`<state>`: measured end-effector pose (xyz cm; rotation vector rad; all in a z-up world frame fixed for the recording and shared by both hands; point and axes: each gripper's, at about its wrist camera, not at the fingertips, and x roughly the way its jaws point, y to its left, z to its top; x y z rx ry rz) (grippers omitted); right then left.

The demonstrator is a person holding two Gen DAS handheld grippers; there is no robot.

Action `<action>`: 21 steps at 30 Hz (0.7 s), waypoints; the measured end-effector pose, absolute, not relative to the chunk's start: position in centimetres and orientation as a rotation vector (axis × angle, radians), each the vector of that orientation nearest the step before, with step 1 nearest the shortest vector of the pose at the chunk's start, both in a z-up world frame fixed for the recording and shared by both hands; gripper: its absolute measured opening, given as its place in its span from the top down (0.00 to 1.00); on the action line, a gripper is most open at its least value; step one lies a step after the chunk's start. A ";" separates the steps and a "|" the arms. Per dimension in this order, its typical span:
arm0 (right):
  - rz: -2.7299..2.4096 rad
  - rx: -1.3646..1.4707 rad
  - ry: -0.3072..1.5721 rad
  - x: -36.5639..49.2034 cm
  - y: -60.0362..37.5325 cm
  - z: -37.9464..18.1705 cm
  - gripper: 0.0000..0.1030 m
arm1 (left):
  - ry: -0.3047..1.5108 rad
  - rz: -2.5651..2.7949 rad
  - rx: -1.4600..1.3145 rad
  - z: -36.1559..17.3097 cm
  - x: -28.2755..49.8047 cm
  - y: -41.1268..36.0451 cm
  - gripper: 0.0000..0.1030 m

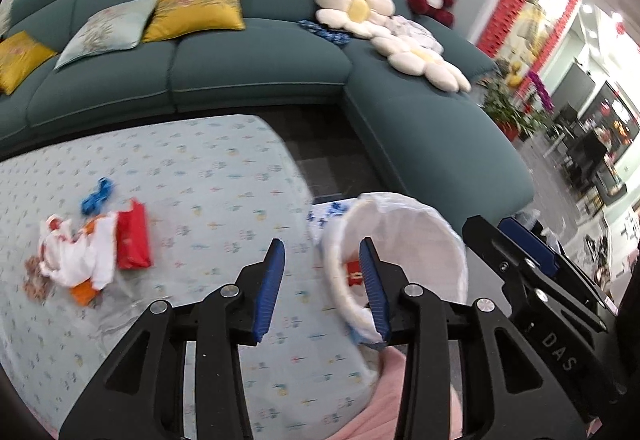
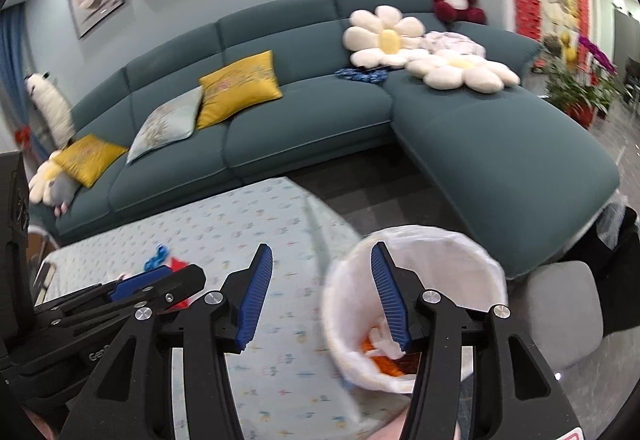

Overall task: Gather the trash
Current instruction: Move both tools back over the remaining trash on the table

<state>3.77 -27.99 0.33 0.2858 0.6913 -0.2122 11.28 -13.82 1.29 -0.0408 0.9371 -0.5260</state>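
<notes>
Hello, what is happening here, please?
A person is collecting trash from a table with a pale patterned cloth, using two hand-held grippers. Both the left gripper and the right gripper are open and empty. A white-lined waste bin beside the table already holds some scraps. A red packet, crumpled white and orange wrappers and a blue scrap remain.
</notes>
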 end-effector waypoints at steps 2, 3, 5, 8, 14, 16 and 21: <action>-0.188 0.279 0.702 4.3 -26.5 0.2 0.51 | 0.938 -0.490 -0.054 1.1 11.6 -11.7 0.64; -0.171 0.276 0.709 4.6 -25.5 0.1 0.51 | 0.941 -0.477 -0.062 1.0 12.0 -10.8 0.64; -0.145 0.274 0.722 5.2 -24.0 -0.1 0.51 | 0.944 -0.446 -0.082 0.8 12.4 -8.8 0.64; -0.114 0.264 0.740 6.0 -22.1 -0.3 0.51 | 0.948 -0.394 -0.113 0.4 12.9 -5.5 0.63; -0.049 0.223 0.778 7.5 -17.5 -1.2 0.49 | 0.962 -0.290 -0.169 -0.7 13.7 0.7 0.56; -0.031 0.215 0.792 8.0 -16.3 -1.6 0.48 | 0.972 -0.257 -0.189 -1.3 13.9 2.8 0.55; 0.018 0.182 0.834 9.5 -12.9 -2.9 0.48 | 0.994 -0.187 -0.234 -2.7 14.5 7.3 0.55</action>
